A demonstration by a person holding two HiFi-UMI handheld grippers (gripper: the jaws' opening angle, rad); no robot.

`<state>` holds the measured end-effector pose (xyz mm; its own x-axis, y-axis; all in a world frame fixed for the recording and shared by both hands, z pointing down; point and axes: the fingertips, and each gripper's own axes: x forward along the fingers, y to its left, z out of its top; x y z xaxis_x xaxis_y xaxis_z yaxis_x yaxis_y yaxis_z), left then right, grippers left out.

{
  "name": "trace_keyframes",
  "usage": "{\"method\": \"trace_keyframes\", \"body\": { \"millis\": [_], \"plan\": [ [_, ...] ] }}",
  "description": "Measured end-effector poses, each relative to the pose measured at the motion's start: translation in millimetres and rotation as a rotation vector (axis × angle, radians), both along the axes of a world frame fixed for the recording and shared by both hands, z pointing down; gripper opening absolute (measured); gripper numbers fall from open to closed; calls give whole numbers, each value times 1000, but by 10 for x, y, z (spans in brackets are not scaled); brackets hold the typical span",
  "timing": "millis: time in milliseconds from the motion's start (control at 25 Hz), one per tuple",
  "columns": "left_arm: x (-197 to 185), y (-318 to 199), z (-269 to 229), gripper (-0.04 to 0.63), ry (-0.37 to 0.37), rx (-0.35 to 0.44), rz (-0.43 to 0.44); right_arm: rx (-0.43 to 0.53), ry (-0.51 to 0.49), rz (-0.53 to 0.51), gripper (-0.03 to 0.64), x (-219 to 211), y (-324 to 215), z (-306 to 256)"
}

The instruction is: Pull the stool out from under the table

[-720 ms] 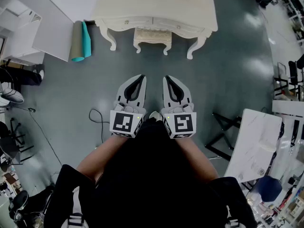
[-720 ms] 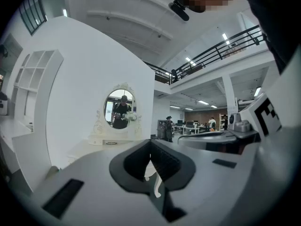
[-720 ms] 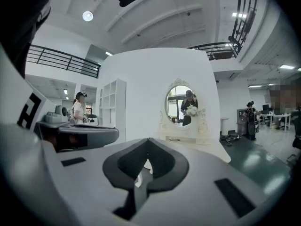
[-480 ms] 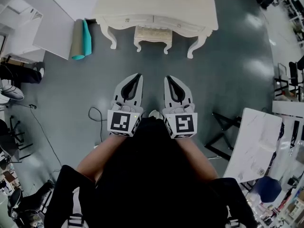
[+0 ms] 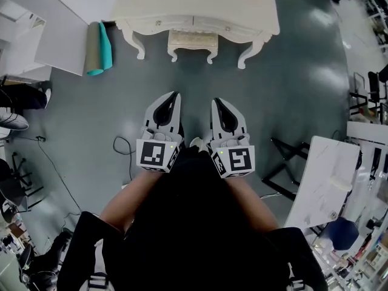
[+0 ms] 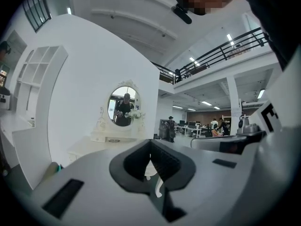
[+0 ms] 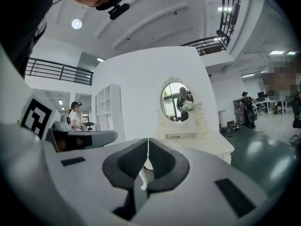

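Overhead, the stool (image 5: 192, 41) sat tucked under the table (image 5: 194, 8), well apart from the left gripper (image 5: 173, 97) and right gripper (image 5: 216, 102). In the left gripper view the jaws were clenched on nothing; in the right gripper view, likewise. Stiff and probably light, the stool seemed best gripped by its front rail

The stool (image 5: 193, 41) sits largely hidden beneath the counter (image 5: 242, 5); only its front rail and two legs show. The counter's rear is cut off at the top edge.
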<state>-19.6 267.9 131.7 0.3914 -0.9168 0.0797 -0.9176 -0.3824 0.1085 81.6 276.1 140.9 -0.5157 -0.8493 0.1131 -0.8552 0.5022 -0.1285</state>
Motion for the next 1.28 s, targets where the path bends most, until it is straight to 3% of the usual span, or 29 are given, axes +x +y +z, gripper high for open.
{"method": "trace_keyframes", "body": {
  "millis": [240,400,680,1000,1280],
  "plan": [
    [-83,-525,39,15,20,10,30,-24,16,-18,20,-110,-446,67],
    [-235,-913,72,15,31,-4,39,-10,83,-11,20,-229,-866,22],
    [-726,-1569,143,15,62,-11,45,-132,190,14,20,-581,-1643,290],
    [-1154,-2155,134,15,74,-22,80,-109,180,-3,20,-976,-2199,224],
    [-1516,-2553,253,14,20,-45,84,-133,202,24,18,-1066,-2518,284]
  ]
}}
